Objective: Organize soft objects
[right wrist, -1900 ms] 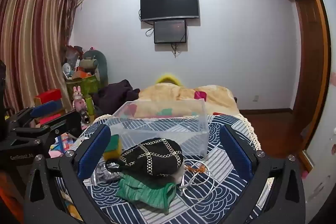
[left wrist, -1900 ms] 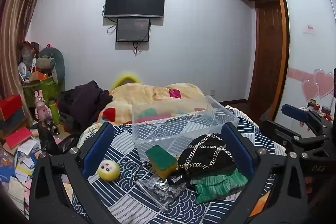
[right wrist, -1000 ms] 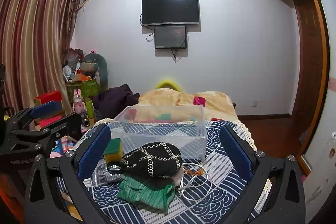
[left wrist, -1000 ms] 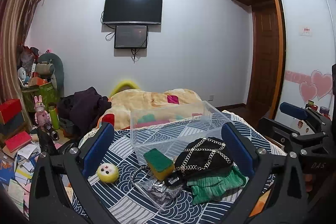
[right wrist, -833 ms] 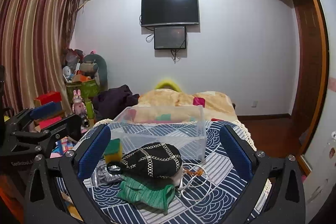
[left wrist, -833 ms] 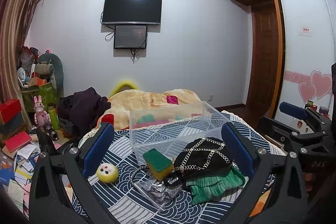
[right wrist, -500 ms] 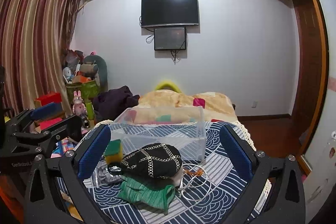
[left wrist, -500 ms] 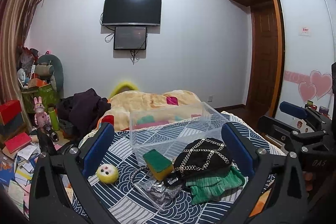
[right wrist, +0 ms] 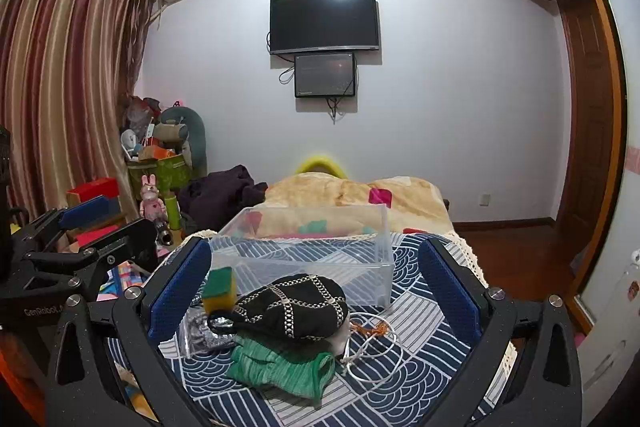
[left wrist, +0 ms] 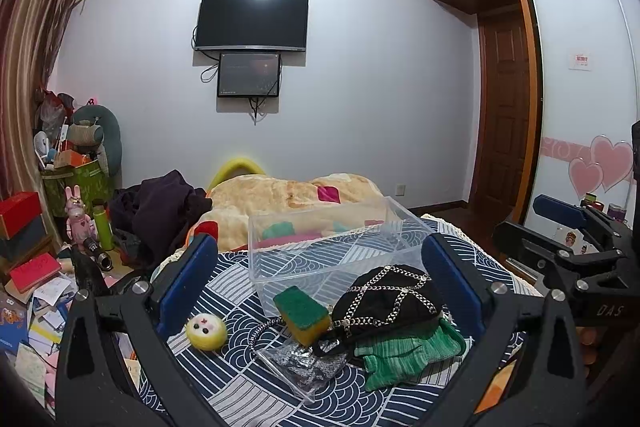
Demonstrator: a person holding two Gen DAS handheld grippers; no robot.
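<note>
On the blue patterned bedspread (left wrist: 224, 387) lie a black chain-trimmed soft bag (left wrist: 386, 301), a green knitted cloth (left wrist: 408, 349) under it, a green-and-yellow sponge (left wrist: 302, 313) and a yellow plush ball (left wrist: 206, 331). A clear plastic box (left wrist: 320, 247) stands behind them, empty. My left gripper (left wrist: 316, 279) is open and empty, held above the pile. My right gripper (right wrist: 316, 279) is open and empty too; in its view the bag (right wrist: 292, 305), cloth (right wrist: 280, 367), sponge (right wrist: 218, 289) and box (right wrist: 312, 247) sit between the fingers.
A clear bag of silvery items (left wrist: 300, 363) and a white cord (right wrist: 372, 347) lie by the pile. A yellow quilt (left wrist: 288, 195) and dark clothes (left wrist: 160, 211) lie behind the box. Cluttered boxes and toys (left wrist: 60, 219) stand at the left. A wardrobe (left wrist: 580, 107) is right.
Both grippers have tilted slightly so the scene sits a little lower in view; both stay open. The objects on the bed have not moved.
</note>
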